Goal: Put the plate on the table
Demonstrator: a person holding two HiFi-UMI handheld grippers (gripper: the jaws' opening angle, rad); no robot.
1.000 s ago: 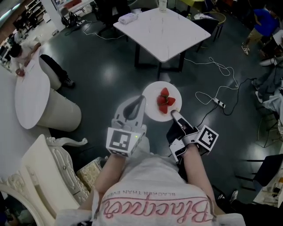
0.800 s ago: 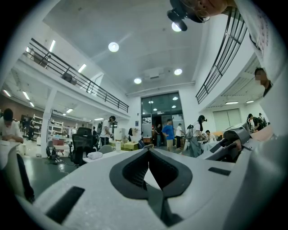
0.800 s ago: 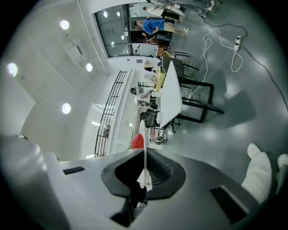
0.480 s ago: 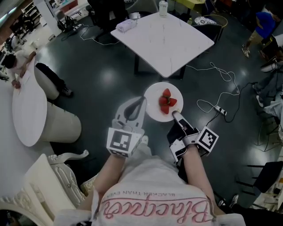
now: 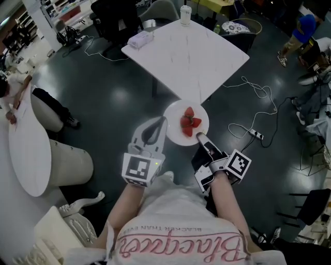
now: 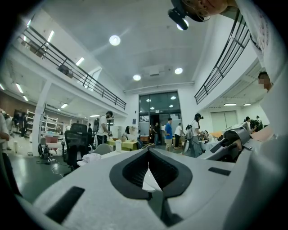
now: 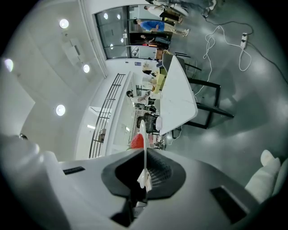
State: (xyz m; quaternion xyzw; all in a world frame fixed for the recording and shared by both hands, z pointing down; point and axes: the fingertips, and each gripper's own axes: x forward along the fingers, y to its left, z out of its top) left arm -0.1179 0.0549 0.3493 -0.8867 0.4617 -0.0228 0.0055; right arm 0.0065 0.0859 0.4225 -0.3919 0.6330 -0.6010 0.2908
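Observation:
A white plate (image 5: 176, 115) with three strawberries (image 5: 188, 124) hangs over the dark floor, just short of the white square table (image 5: 186, 52). My left gripper (image 5: 164, 120) is shut on the plate's left rim. My right gripper (image 5: 198, 136) is shut on its near rim. In the left gripper view a white sliver of plate (image 6: 148, 179) sits pinched in the jaws. In the right gripper view the plate (image 7: 143, 139) shows edge-on between the jaws, a strawberry (image 7: 137, 142) beside it and the table (image 7: 177, 99) ahead.
On the table's far side stand a cup (image 5: 185, 14) and a folded white cloth (image 5: 140, 39). A cable with a power strip (image 5: 256, 134) lies on the floor to the right. A round white table (image 5: 26, 150) and an ornate chair (image 5: 67, 227) are at the left.
Both grippers have carried the plate forward towards the square table, which now lies closer and lower in the head view. The grips on the plate are unchanged.

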